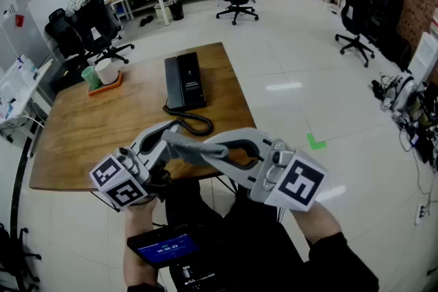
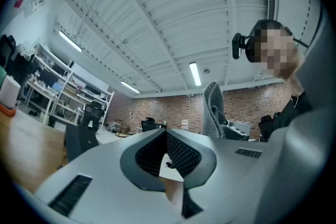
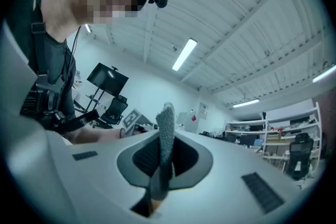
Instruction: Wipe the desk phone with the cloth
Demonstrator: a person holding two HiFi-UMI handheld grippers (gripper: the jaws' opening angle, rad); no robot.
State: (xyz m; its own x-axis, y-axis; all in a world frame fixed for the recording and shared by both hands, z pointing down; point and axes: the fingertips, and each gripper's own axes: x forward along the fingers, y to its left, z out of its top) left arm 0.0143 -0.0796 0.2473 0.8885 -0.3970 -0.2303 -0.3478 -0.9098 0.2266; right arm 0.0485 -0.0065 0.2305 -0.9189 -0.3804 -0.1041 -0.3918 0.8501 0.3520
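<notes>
The desk phone (image 1: 185,81) lies on the table (image 1: 82,130), right of a tray (image 1: 111,85) holding cups (image 1: 105,71).

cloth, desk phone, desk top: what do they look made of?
Cloth: grey woven or terry-like fabric, matte. A nubby surface shows where the right gripper pinches it.
Desk phone: probably black moulded plastic with a slight sheen. It has a coiled cord.
Desk: wood or wood-look laminate, brown with grain streaks and a smooth finish. I can't tell which.
</notes>
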